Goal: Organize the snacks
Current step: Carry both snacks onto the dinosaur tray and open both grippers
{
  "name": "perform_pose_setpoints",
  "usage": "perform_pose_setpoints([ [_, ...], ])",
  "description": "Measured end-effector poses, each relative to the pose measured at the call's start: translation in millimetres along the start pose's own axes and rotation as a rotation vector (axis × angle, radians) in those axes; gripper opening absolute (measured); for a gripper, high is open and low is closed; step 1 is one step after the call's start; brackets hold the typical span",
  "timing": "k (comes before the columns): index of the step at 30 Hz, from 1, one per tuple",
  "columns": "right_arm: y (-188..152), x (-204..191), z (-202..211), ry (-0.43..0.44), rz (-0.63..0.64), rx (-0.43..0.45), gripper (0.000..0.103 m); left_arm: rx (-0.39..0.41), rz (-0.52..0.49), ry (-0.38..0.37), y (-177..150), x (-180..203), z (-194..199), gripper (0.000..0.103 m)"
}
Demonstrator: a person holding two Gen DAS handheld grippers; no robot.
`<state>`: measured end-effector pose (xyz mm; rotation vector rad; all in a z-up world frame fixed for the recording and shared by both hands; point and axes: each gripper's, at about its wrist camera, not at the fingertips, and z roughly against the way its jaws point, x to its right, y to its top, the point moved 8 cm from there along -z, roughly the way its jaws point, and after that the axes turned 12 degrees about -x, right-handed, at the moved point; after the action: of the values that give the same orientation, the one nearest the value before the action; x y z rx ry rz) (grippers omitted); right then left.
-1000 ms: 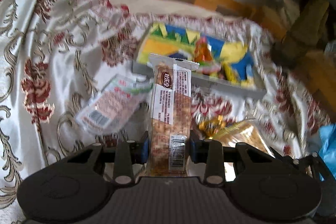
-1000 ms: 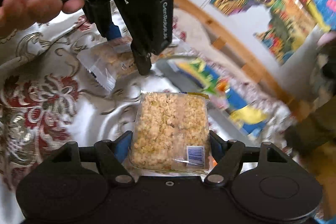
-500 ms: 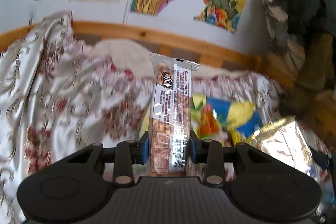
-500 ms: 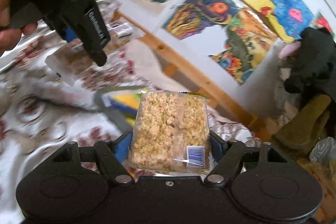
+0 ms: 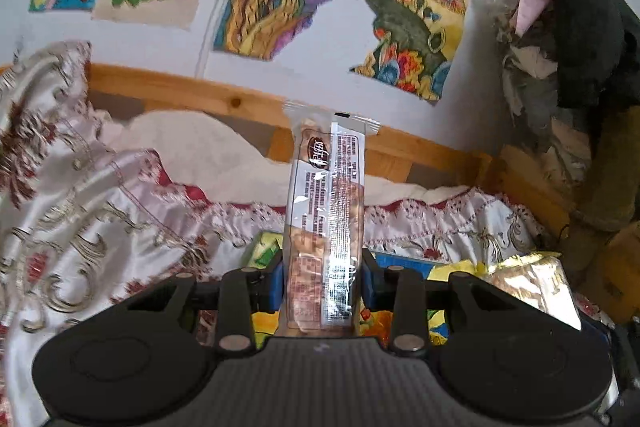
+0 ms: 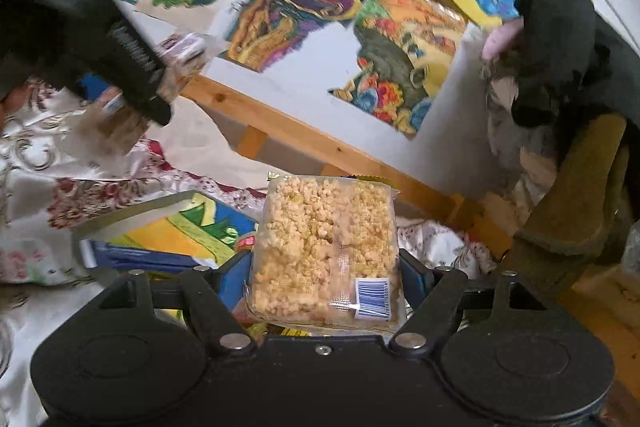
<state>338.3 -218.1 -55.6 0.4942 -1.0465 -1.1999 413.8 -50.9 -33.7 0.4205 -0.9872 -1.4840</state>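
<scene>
My left claw (image 5: pixel 322 287) pinches a nut bar (image 5: pixel 325 227) upright, my right claw (image 6: pixel 324 283) clamps a puffed-rice cake (image 6: pixel 326 247) flat — both lifted clear, I judge, for the colourful box (image 6: pixel 160 231) on the bed.

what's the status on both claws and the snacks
Left claw shut on a long snack bar. Right claw shut on a crumbly snack pack. Colourful tray below, nothing blocking.
</scene>
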Motion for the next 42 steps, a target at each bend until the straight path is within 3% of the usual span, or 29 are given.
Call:
perform_pose_setpoints([
  [6,-11.5,3.6,-37.5,0.014,-0.042,-0.081,0.076,-0.013,-0.012,-0.036,-1.4,-0.4,-31.2,0.039],
  [20,-33.6,0.0,-88.0,0.087,-0.149,-0.255,0.076,-0.172,-0.126,-0.034,-43.7,14.5,-84.4,0.039],
  [36,-38.5,-3.1,-101.2,0.086,-0.132,-0.281,0.077,-0.257,-0.172,0.006,-60.1,10.2,-102.6,0.041],
  [39,-38.7,-1.6,-100.7,0.056,-0.129,-0.266,0.079,-0.256,-0.178,0.009,-60.0,10.9,-102.1,0.047],
  [42,-37.5,0.4,-98.7,0.024,-0.113,-0.249,0.089,-0.251,-0.179,0.013,-59.5,12.4,-100.6,0.063],
])
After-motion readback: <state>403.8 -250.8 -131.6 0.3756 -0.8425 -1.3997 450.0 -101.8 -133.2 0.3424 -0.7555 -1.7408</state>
